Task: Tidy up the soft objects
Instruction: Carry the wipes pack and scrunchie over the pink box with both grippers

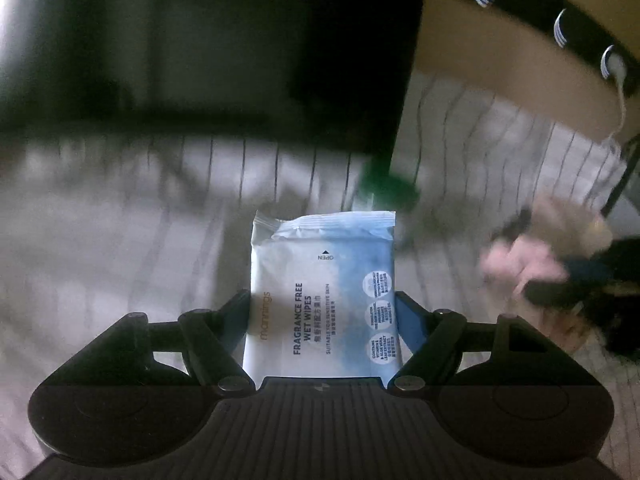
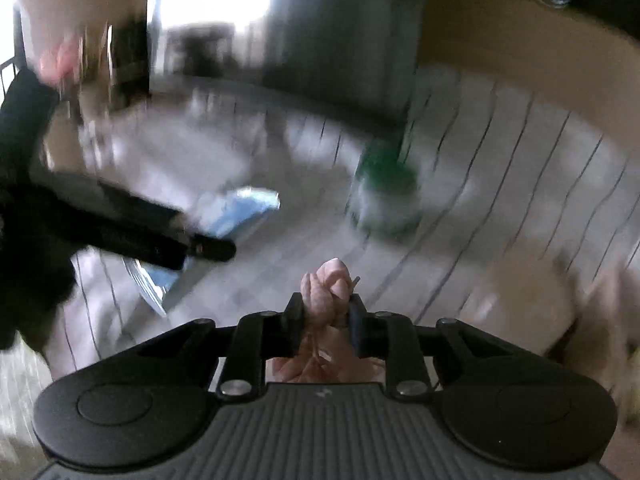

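My left gripper is shut on a blue-and-white pack of fragrance free wet wipes and holds it above a grey striped cloth. The pack and the left gripper show blurred at the left of the right wrist view. My right gripper is shut on a pink soft toy, whose knotted end sticks out between the fingers. In the left wrist view the pink toy is a blur at the right, with the right gripper.
A green-and-white round container stands on the striped cloth; it also shows in the left wrist view. A tan box with a black band is at the upper right. A pale fluffy object lies at the right.
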{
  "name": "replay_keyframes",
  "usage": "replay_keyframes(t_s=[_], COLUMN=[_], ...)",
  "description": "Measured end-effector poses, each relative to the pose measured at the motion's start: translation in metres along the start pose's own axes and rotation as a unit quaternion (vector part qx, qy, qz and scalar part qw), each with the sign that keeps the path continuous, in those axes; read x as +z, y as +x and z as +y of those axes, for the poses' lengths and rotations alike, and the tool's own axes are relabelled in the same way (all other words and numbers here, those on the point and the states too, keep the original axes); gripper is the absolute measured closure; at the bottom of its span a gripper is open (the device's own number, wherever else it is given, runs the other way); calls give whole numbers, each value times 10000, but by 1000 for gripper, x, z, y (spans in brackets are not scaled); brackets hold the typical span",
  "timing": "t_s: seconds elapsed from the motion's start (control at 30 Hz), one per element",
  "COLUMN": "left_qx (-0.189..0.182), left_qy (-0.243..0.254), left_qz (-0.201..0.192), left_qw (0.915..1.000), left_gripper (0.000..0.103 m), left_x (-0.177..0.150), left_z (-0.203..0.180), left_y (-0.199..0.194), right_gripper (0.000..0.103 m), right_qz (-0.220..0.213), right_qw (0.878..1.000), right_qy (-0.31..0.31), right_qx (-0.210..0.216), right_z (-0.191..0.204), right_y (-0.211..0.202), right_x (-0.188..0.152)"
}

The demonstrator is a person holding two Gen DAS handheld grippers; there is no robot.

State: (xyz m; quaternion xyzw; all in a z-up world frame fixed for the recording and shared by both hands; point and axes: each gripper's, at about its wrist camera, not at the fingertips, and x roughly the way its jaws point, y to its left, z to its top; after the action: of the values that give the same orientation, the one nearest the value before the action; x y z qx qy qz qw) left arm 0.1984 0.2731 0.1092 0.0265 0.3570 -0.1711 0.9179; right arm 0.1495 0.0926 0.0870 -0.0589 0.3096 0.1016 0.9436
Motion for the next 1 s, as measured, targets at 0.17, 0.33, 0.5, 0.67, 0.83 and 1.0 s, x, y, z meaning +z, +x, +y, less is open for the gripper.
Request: replay_keyframes(t_s=[0.17,0.33,0.5,0.67,0.83,1.0], left_qx=[34,-239,-742,-1333,-2112,-2437], left_qy=[414,747,846,1006,1028,826], left_qz=[-674,-955,-803,-516,13,450], left_qw=[9969,9923,9904,9846,9720,9653], left_gripper=[23,23,23,23,23,23], left_x=[75,124,141,140,127,101], left_z=[-36,-91,-154,-224,-292,-352], left_y=[-19,-17,5,34,66,114], right_gripper=[81,81,81,81,81,81], right_qz=[-958,-1480,-1533,-1468,-1426,-1298], right_qw=[9948,9832,9718,9609,9498,9431], right_qy=[122,153,585,938,1234,1478], right_qx=[-312,-1057,-1696,-2152,-2498,-2682], right_z=[-45,-90,-142,-184,-209,-234], right_y=[-58,-108,-142,-161,-170,-178], right_x=[55,67,51,27,3,-22])
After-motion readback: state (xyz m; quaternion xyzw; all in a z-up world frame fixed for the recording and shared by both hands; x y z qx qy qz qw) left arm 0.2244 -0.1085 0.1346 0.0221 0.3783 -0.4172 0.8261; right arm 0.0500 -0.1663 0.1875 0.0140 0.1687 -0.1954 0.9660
